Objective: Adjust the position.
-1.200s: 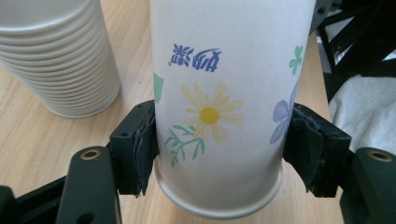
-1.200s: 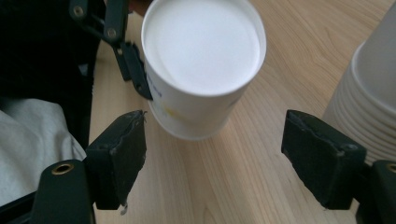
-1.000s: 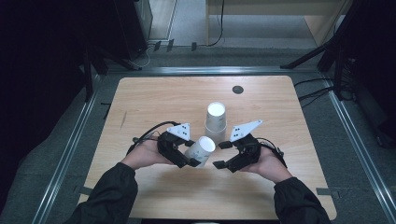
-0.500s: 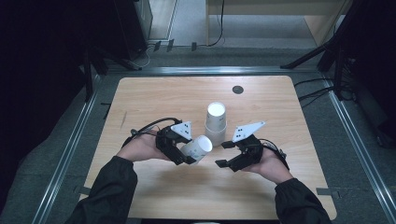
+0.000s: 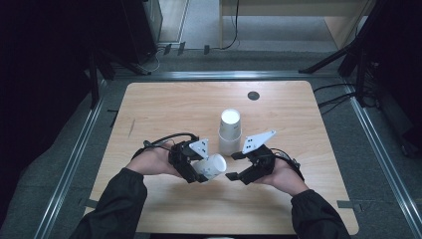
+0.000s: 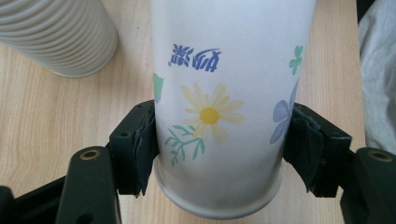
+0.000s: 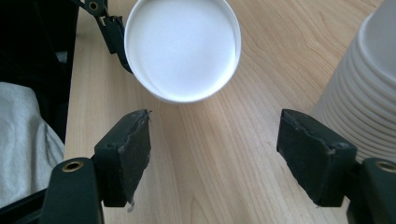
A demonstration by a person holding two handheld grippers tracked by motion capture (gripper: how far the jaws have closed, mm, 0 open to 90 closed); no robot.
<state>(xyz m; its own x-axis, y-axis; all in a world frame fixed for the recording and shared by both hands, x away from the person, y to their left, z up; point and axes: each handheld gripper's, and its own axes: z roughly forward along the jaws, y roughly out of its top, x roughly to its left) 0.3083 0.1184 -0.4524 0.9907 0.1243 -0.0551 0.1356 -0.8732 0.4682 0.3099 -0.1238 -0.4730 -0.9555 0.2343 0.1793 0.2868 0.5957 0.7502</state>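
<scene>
The left gripper (image 5: 196,167) grasps a single paper cup (image 5: 211,166) across its body, near the rim. In the left gripper view both pads press on the flower-printed wall of the paper cup (image 6: 219,107). The cup is held tipped on its side above the wooden table (image 5: 164,107), and its closed white base (image 7: 182,46) faces the right gripper (image 5: 238,166).

The right gripper's jaws stand apart with nothing between them. Over the last second they closed a little and now hold a middle width. In the right gripper view only bare tabletop lies between the pads (image 7: 135,154), and the cup's base sits just beyond them.

The stack of ribbed cups (image 5: 230,130) stands upright on the table just behind both grippers.

Risks from this position:

- Crushing. The cup wall is thin paper. Further squeeze by the left gripper would likely dent it out of round, which would hinder any later nesting.
- Slip during handover. If the right gripper closes on the tapered base end while the left lets go early, the cup may slide out and drop to the table.
- Jaw width. The right jaws look close to the width of the base. An off-centre approach could push the cup rather than straddle it.
- Collision. The stack is close to the right gripper's outer jaw (image 7: 313,158). A sideways swing could topple it.
</scene>
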